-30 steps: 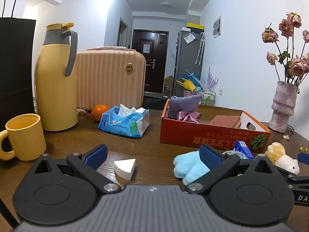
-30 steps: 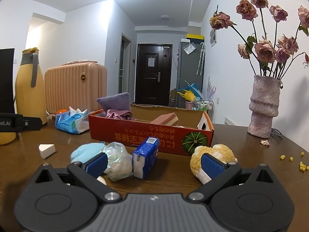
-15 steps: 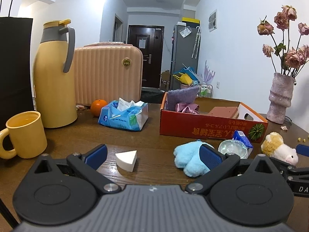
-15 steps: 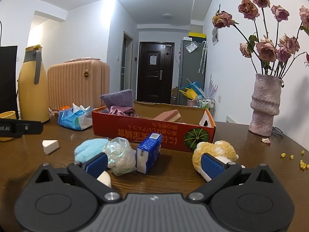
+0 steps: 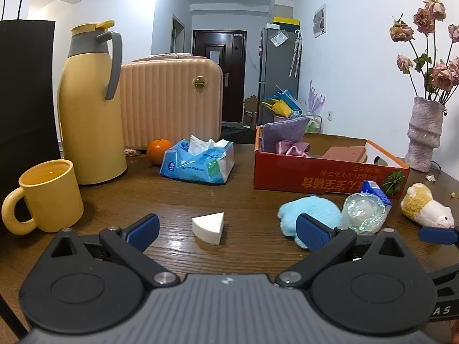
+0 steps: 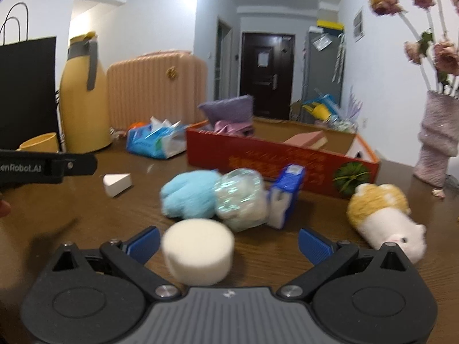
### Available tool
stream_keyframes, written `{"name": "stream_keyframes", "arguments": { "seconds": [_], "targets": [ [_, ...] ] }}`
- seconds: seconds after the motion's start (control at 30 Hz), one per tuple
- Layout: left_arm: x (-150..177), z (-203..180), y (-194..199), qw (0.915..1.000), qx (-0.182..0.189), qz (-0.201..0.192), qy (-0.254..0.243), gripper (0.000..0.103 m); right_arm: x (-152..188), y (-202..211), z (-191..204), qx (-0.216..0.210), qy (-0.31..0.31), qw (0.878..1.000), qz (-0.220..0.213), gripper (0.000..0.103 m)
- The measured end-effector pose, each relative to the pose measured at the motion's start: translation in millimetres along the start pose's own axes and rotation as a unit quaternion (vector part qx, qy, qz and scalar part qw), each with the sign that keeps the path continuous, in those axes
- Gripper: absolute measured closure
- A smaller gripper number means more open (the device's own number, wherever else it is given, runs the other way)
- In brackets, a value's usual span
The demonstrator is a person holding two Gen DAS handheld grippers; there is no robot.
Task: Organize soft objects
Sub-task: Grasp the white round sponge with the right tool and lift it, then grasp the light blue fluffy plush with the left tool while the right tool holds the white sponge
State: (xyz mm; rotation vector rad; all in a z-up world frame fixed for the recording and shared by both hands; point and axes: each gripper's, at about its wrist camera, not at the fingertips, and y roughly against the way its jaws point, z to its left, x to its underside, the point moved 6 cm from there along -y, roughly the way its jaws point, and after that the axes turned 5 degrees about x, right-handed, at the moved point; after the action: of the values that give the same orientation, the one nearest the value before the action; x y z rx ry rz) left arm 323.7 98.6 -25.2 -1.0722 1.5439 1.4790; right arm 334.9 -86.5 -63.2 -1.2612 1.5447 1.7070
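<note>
My left gripper (image 5: pixel 228 229) is open and low over the wooden table, with a white wedge sponge (image 5: pixel 208 227) lying between its fingers, untouched. A blue fluffy toy (image 5: pixel 309 215) sits by its right finger. My right gripper (image 6: pixel 228 243) is open too, and a round white sponge (image 6: pixel 198 255) lies on the table between its fingers, closer to the left one. Beyond it are the blue fluffy toy (image 6: pixel 189 197), a plastic-wrapped ball (image 6: pixel 241 200), a blue pack (image 6: pixel 287 192) and a yellow-white plush (image 6: pixel 384 215). The red cardboard box (image 5: pixel 330 177) holds a purple cloth (image 5: pixel 284 133), pink satin and a pink sponge block.
A yellow mug (image 5: pixel 48 195), a tall yellow thermos (image 5: pixel 89 109), a black paper bag and a pink suitcase (image 5: pixel 169 103) crowd the left. An orange (image 5: pixel 159 150) and a blue tissue pack (image 5: pixel 198 163) lie mid-table. A vase (image 5: pixel 424 134) of dried roses stands far right.
The right gripper has swung left and tipped down, blurring its view, so the round white sponge now shows fully between its fingers. The left gripper has drawn back slightly from the wedge sponge.
</note>
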Motion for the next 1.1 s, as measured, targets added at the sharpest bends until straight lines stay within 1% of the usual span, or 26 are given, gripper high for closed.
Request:
{"name": "stream_keyframes", "arguments": {
  "seconds": [0.27,0.37,0.47,0.5,0.53,0.57,0.6,0.8,1.1],
  "targets": [
    [0,13,-1,0.9999,-0.007,0.003,0.01,0.0,2,-29,18,-0.016,-0.02,0.998,0.063,0.001],
    [-2,13,1,0.9999,-0.009,-0.002,0.01,0.0,3,-35,17,-0.013,-0.027,0.996,0.079,0.006],
    [-1,12,1,0.9999,-0.007,0.0,0.01,0.0,5,-35,15,-0.013,-0.033,0.996,0.08,0.013],
    [-1,12,0,0.9999,-0.008,0.002,0.009,0.0,5,-34,15,-0.014,-0.032,0.996,0.081,0.021],
    [0,12,-1,0.9999,-0.008,0.005,0.007,0.0,5,-34,14,-0.016,-0.031,0.996,0.083,0.035],
    [0,12,-1,0.9999,-0.008,0.006,0.006,0.0,6,-34,15,-0.019,-0.03,0.996,0.086,0.042],
    [0,11,-1,0.9999,-0.008,0.007,0.005,0.0,6,-34,14,-0.017,-0.029,0.996,0.085,0.046],
    [1,11,-1,0.9999,-0.008,0.007,0.004,0.0,4,-30,10,-0.016,-0.033,0.997,0.074,0.047],
    [5,10,-7,0.9998,-0.016,0.015,-0.001,0.0,-6,-17,-8,-0.003,-0.05,0.998,0.04,0.047]
  ]
}}
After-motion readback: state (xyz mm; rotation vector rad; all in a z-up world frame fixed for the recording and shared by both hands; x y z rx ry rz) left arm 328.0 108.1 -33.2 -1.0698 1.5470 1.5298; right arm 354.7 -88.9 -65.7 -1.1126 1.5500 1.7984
